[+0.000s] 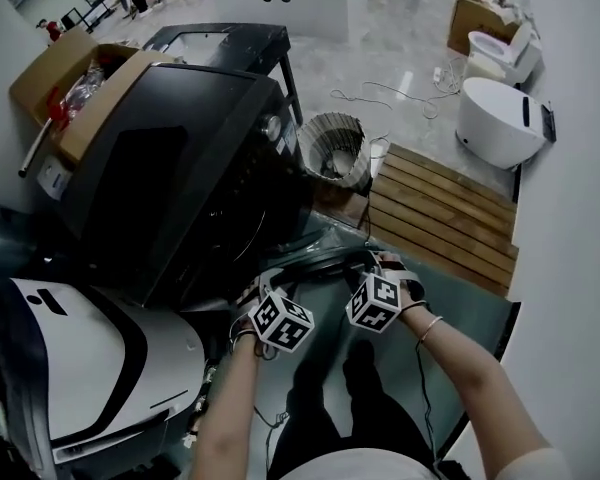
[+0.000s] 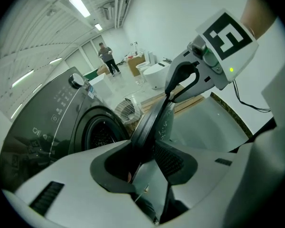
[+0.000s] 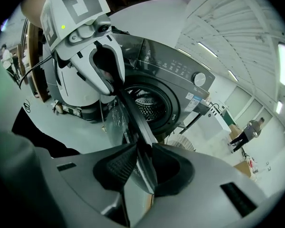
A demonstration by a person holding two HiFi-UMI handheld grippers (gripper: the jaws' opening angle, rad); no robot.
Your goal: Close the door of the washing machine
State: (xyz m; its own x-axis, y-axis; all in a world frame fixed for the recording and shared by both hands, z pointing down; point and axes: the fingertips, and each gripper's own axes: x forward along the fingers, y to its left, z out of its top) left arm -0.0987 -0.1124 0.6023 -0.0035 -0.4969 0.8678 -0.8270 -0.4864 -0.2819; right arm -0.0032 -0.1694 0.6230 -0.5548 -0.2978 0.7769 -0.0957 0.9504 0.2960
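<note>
held ajar, pinched on both sides

the left gripper [image 2: 145, 159] has its jaws part closed, clamped on the edge of the round dark-rimmed glass door [image 2: 151, 120], which runs out ahead between its pads. the right gripper [image 3: 143, 167] pinches the same edge, facing it. beyond both jaws stands the black front-loading washing machine [image 3: 180, 72], its drum opening [image 3: 149, 103] uncovered.

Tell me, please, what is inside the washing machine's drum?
Only perforated metal of the drum shows inside the washing machine; the open door covers its left part, so contents there stay unseen.
</note>
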